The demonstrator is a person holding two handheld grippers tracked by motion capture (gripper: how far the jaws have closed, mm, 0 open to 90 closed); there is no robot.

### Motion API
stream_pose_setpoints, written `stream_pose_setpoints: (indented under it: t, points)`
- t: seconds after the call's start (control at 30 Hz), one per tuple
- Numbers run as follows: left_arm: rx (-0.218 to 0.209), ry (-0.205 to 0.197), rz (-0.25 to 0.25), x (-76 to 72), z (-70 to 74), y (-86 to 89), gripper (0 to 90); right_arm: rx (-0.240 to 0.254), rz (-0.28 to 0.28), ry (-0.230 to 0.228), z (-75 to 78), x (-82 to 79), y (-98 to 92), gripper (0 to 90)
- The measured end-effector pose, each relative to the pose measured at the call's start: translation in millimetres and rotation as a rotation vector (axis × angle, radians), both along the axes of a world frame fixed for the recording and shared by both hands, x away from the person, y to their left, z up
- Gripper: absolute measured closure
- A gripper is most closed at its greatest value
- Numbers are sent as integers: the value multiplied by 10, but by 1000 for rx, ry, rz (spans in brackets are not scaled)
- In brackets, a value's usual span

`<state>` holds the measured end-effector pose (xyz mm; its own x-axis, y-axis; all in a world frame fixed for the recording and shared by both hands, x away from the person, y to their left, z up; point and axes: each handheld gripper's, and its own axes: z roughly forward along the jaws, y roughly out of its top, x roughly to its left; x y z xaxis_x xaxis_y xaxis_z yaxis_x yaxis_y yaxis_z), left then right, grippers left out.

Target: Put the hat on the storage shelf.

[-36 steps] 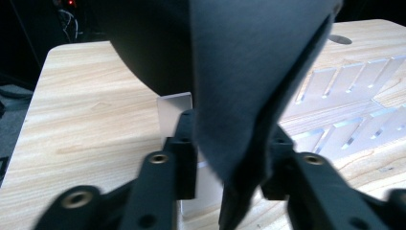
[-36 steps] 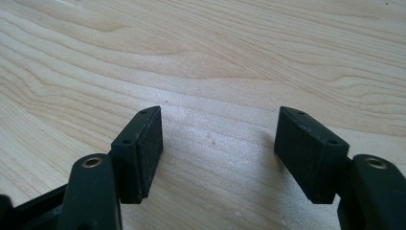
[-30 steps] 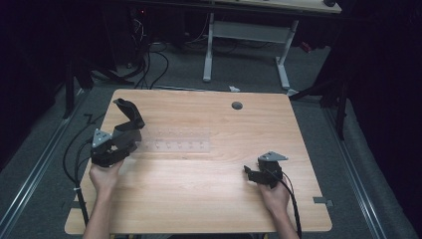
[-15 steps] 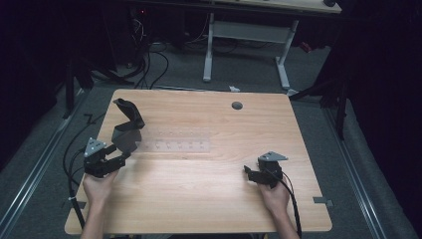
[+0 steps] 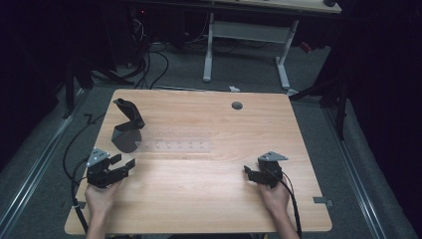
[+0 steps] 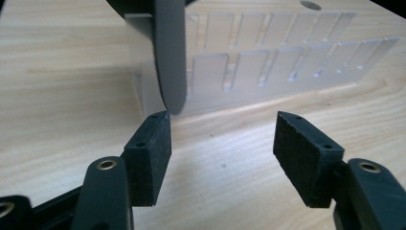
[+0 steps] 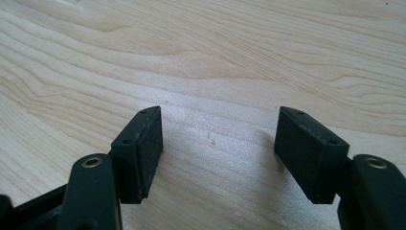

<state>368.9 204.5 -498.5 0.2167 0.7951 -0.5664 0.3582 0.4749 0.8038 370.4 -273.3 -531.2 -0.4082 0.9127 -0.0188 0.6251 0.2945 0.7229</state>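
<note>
Left gripper (image 5: 121, 165): jaws apart, empty, at the table's (image 5: 209, 199) near-left. Dark angled stand (image 5: 127, 125) sits on the clear slotted rack's (image 5: 174, 146) left end, just beyond. Approach level and square, judging likely. Right gripper (image 5: 251, 174): jaws apart, empty, near-right.
</note>
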Motion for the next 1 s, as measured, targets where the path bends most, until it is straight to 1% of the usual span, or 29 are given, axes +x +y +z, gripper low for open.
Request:
stream_pose_setpoints:
  t: [0.1,0.2,0.37,0.57,0.73,0.93,1.0]
  points:
    - [-2,3,-15,-51,-21,-35,390,1,-1,1,1,-1,1,342]
    - [-9,4,-29,-87,-34,-105,391,0,0,0,0,0,0,342]
    - [4,10,-75,-115,-83,-264,390,0,0,0,0,0,0,342]
    - [28,21,-130,-125,-137,-464,388,0,0,-1,0,0,0,341]
    - [37,31,-169,-131,-164,-595,387,1,-1,1,1,-1,1,342]
    - [45,43,-199,-117,-201,-719,385,0,0,0,0,0,0,341]
    - [61,44,-212,-110,-215,-765,385,0,0,1,0,-1,0,341]
